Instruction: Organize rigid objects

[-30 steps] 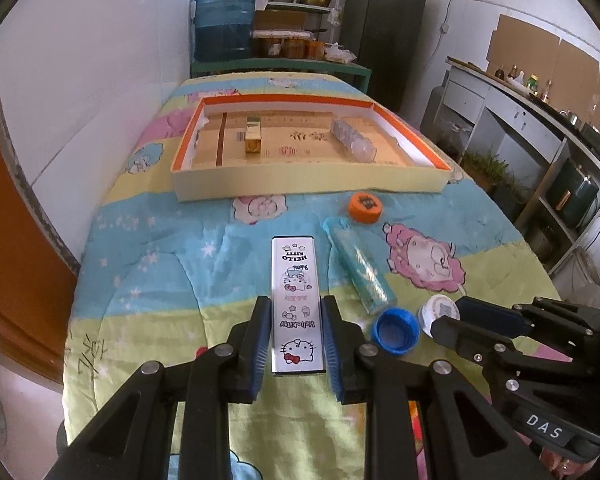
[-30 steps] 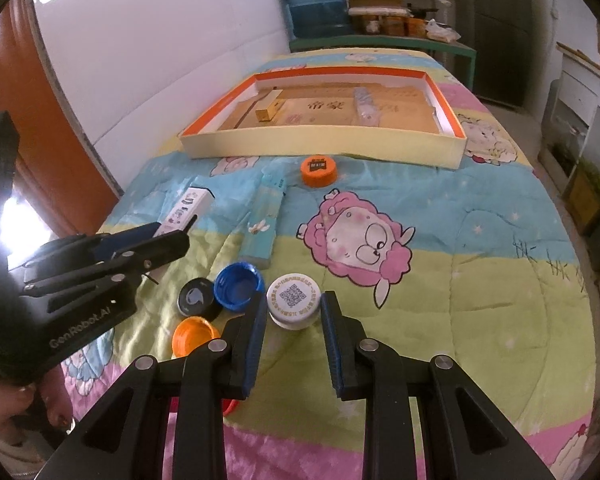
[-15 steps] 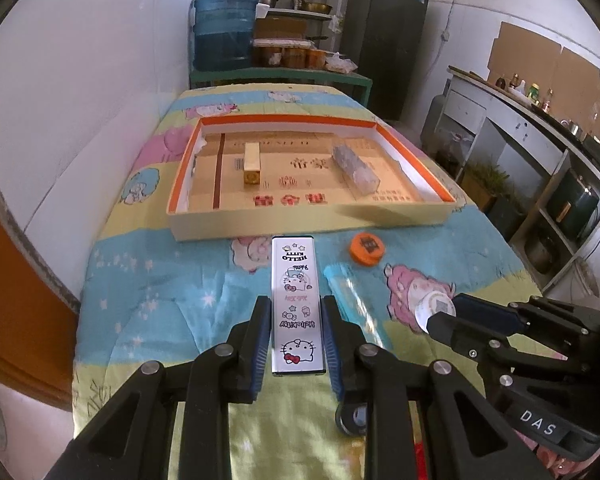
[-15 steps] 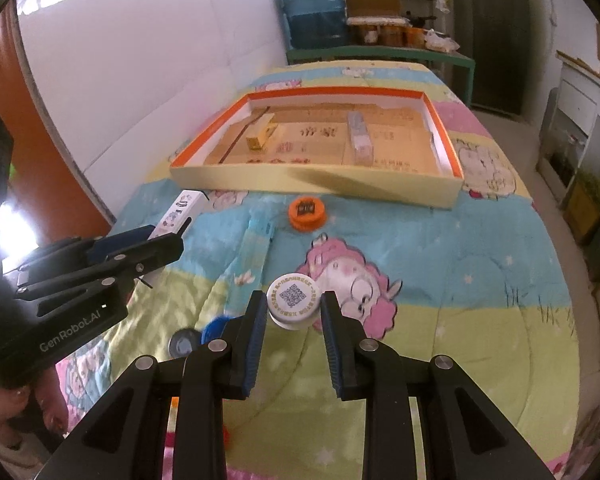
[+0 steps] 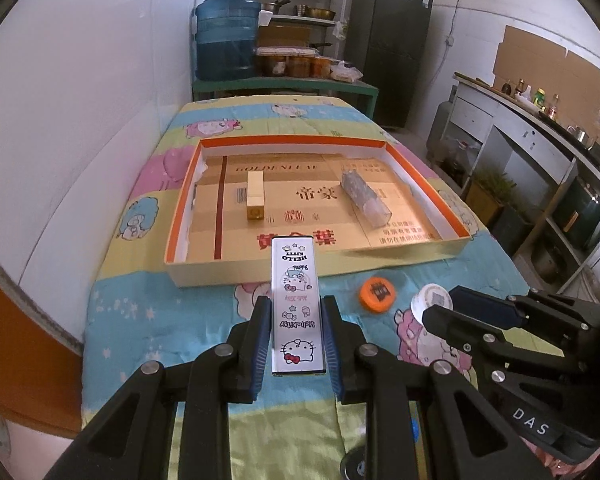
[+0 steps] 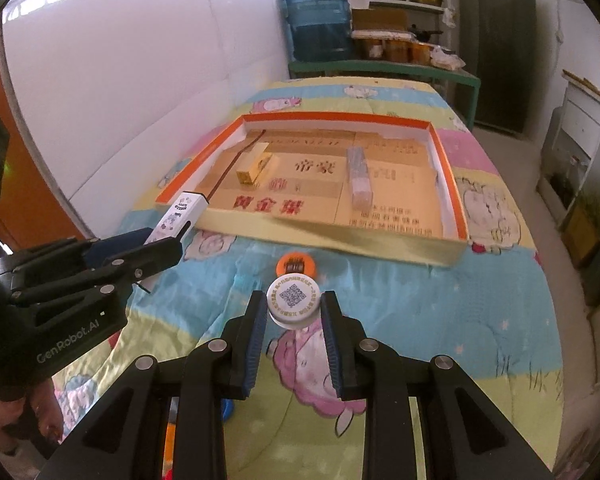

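My left gripper is shut on a long white cartoon-printed box, held above the blanket just short of the orange-rimmed cardboard tray. My right gripper is shut on a white round lid with a QR code, also lifted. The tray holds a small yellow box and a clear wrapped block. An orange cap lies on the blanket before the tray. Each gripper shows in the other's view: the right gripper and the left gripper.
The cartoon-printed blanket covers the table; a white wall runs along its left side. A blue water jug, shelves and a dark fridge stand behind. A counter lines the right. A person's hand grips the left tool.
Both grippers have risen and moved forward toward the tray with their loads. The caps and teal tube near the front have slipped out of view beneath them.
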Demonstrator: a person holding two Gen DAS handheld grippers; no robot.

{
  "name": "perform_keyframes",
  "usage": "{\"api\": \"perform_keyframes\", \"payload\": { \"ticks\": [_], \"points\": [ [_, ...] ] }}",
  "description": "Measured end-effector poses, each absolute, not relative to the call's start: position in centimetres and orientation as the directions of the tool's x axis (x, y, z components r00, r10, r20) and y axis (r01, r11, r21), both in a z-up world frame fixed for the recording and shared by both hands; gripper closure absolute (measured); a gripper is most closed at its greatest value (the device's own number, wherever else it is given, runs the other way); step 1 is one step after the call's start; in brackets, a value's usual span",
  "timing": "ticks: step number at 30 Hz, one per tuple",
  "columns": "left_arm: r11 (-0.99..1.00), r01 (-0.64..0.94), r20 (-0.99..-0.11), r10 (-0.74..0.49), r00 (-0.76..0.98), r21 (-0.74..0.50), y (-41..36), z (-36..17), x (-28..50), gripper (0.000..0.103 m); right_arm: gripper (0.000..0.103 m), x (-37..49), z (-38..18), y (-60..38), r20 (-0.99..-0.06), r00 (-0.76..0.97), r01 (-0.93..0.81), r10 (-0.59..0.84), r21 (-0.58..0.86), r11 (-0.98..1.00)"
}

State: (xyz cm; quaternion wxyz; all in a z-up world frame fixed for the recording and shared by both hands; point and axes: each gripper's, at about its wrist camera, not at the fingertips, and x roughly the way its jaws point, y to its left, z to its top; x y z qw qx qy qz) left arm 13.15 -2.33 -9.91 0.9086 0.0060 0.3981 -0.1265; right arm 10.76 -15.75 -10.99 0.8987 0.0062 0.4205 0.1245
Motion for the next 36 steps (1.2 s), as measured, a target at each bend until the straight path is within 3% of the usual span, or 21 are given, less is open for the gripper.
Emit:
{"api": "perform_keyframes", "payload": {
  "ticks": [36],
  "points": [
    [0.989, 0.122, -0.745, -0.141, 0.652, -0.08, -0.1, -10.9, 22.0, 0.077, 0.075, 20.9, -10.7, -14.8, -0.729, 0.622, -0.289, 0.287, 0.127, 0.949]
  ]
}}
